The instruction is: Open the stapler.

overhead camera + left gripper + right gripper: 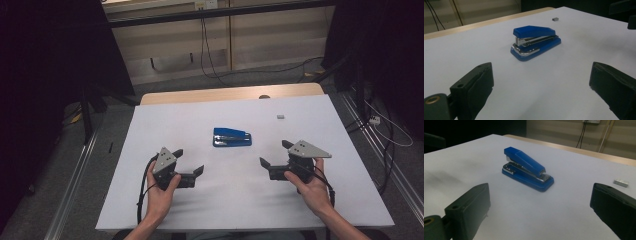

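Blue plastic stapler [232, 137] lies flat near the centre of the white-topped table [300, 200], closed. Small grey block of staples [280, 117] sits toward the far right corner, well apart from it. Left gripper [191, 161] and right gripper [274, 153] are held nearer the front edge, jaws spread, flanking the stapler, touching nothing.

The high view hangs above the near edge of the table [235, 190], looking forward and down, far enough off to take in floor and wall beyond. The 2 gripper views ride low, close to the tabletop, each looking out between its own spread jaws. The left gripper [189, 162] faces right, the right gripper [272, 155] left; all 3 views share the blue stapler [232, 137] ahead of both claws.
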`<state>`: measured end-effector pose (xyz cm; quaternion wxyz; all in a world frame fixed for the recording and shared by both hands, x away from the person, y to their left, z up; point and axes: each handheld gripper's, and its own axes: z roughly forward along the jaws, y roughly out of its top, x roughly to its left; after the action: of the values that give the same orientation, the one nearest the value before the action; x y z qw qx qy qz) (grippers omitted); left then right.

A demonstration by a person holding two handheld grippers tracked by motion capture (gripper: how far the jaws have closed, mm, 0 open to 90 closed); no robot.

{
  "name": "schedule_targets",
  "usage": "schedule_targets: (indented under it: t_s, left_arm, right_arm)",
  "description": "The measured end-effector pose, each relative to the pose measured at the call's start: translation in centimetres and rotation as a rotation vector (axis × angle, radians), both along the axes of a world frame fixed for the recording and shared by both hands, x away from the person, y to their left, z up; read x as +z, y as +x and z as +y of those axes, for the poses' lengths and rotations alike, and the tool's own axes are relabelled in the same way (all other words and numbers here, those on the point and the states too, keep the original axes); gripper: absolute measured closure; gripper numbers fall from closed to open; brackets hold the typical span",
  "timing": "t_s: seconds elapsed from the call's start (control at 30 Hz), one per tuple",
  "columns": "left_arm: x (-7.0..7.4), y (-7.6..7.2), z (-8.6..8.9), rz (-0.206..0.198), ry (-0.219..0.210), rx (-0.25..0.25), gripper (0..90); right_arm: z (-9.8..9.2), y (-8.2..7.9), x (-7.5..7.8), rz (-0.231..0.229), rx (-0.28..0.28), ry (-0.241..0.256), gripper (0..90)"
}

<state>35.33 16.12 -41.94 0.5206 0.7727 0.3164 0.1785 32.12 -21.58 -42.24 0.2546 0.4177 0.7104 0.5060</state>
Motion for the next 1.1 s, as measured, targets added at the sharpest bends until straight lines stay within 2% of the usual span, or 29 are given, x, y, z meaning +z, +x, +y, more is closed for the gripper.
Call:
schedule_targets:
  t_s: [0.3, 0.33, 0.47, 0.53, 0.6, 0.7, 0.77, 0.8, 0.93, 1.1]
  left_arm:
    - [0.0, 1.3, -1.4, 0.022, 0.001, -0.033, 5.9]
    - [0.0, 1.4, -1.4, 0.019, 0.001, -0.035, 5.9]
    - [0.5, 2.0, -1.6, -0.019, 0.015, 0.005, 5.0]
    - [0.7, 2.4, -1.8, -0.024, 0.009, 0.006, 5.0]
    - [0.8, 2.8, -2.0, -0.022, -0.004, 0.008, 5.0]
    - [0.8, 3.3, -2.4, -0.022, 0.007, -0.003, 4.9]
    - [0.8, 3.7, -2.7, -0.016, 0.01, -0.016, 4.9]
    - [0.7, 3.9, -2.9, -0.005, 0.015, -0.024, 4.9]
    - [0.2, 4.5, -3.2, 0.009, 0.022, -0.019, 5.0]
    - [0.1, 5.6, -3.7, 0.01, 0.032, -0.016, 4.9]
  right_arm:
    - [1.4, 1.0, 0.4, -0.012, 0.012, -0.005, 3.3]
    - [1.5, 1.2, 0.4, -0.014, 0.012, -0.006, 3.4]
    - [1.9, 1.6, 0.3, -0.015, 0.015, -0.012, 4.1]
    - [2.4, 1.9, 0.2, -0.056, -0.012, -0.06, 4.1]
    - [2.5, 2.1, 0.2, -0.059, -0.011, -0.058, 4.1]
    - [2.7, 2.6, 0.2, -0.053, 0.008, -0.041, 3.9]
    - [3.0, 2.9, 0.1, -0.039, 0.017, -0.035, 1.4]
    - [3.3, 3.3, 0.0, -0.019, 0.024, -0.029, 2.8]
    - [3.5, 3.6, 0.0, -0.024, 0.025, -0.039, 3.6]
    - [3.8, 4.6, 0.3, -0.034, 0.02, -0.012, 9.3]
